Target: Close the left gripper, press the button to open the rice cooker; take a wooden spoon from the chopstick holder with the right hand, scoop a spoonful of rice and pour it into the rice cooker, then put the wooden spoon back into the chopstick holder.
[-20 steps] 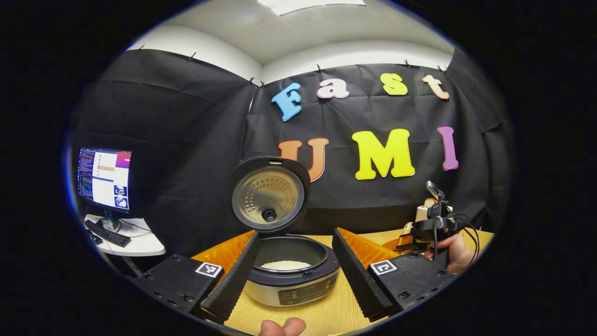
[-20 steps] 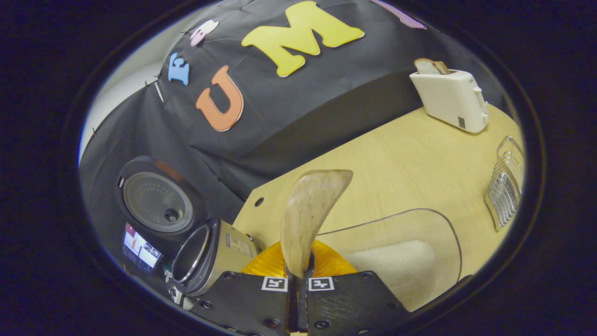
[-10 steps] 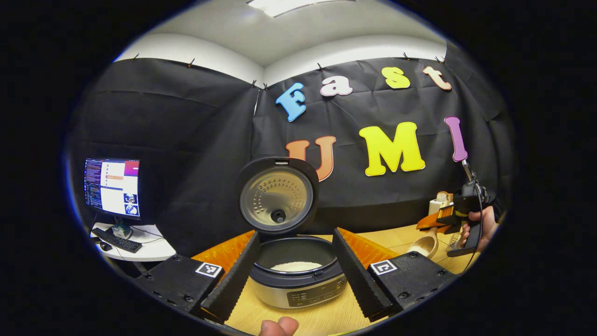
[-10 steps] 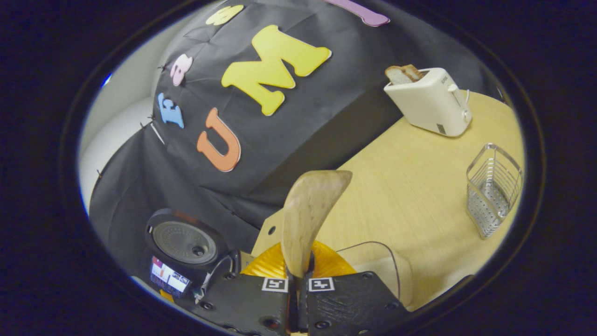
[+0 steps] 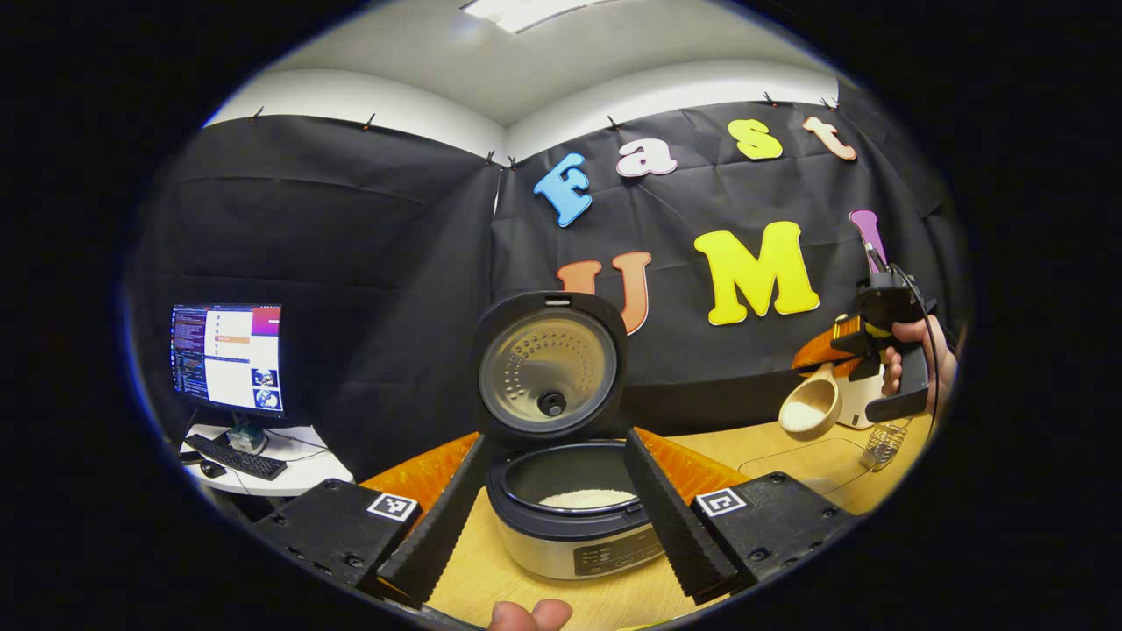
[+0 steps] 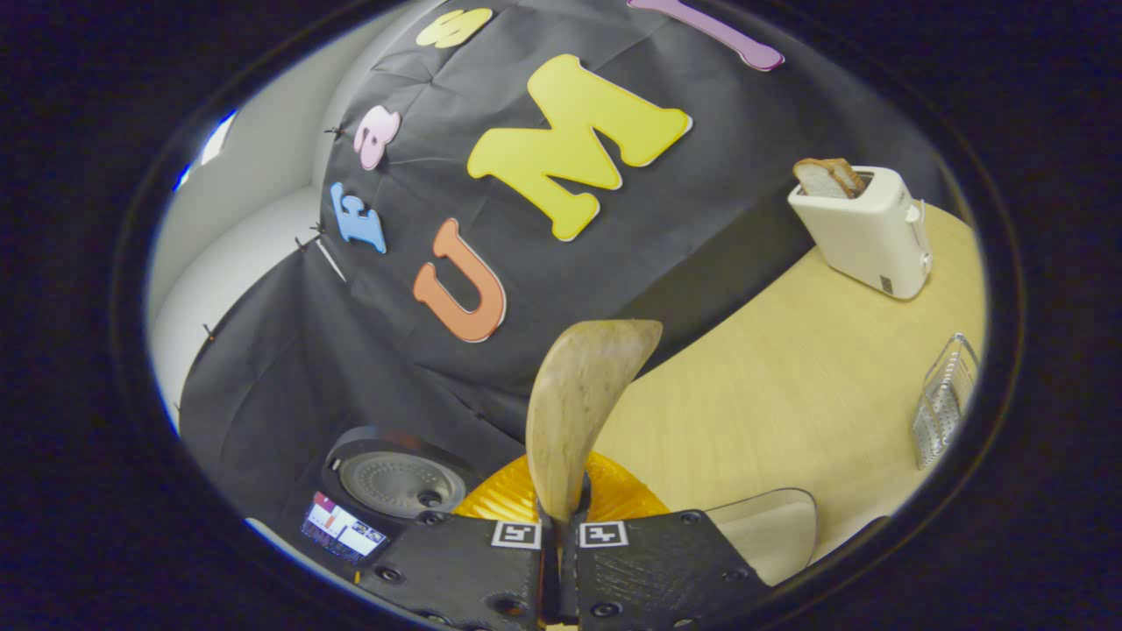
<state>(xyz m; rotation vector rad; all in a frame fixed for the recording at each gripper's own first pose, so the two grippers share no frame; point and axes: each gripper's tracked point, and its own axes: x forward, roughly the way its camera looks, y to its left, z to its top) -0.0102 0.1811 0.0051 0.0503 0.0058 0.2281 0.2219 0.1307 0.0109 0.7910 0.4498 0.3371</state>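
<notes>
Standing open on the worktop (image 5: 789,451): cooker (image 5: 578,526), lid (image 5: 550,366) upright behind the pot, a layer of rice (image 5: 585,499) in the bottom; the button step reads as done. Left tool (image 5: 548,513): fingers spread wide to either side of the cooker front, gripping nothing, hovering near it. Right tool (image 6: 559,543): clamped on the handle of the spoon (image 6: 578,412), bowl rising straight ahead of the fingers; seen from the left gripper view, this tool (image 5: 863,350) and its hand (image 5: 916,350) are raised above the worktop's far right, spoon bowl (image 5: 811,407) hanging down and leftward, well apart from the cooker. Whether the bowl carries rice cannot be told from either view. Rice tray (image 6: 771,530): clear, shallow, just beside the right tool's fingers in its own view, holding pale grains. Holder (image 6: 942,407): wire basket, empty, near the worktop's right edge. Toaster (image 6: 868,228): cream, bread in the slot, at the back by the wall. Monitor (image 5: 228,355) and keyboard (image 5: 232,456): on a side desk, left. Status, judged: lid opened, spoon taken from the holder; whether the scoop and the pour into the cooker are done cannot be told; return of the spoon to the holder outstanding.
</notes>
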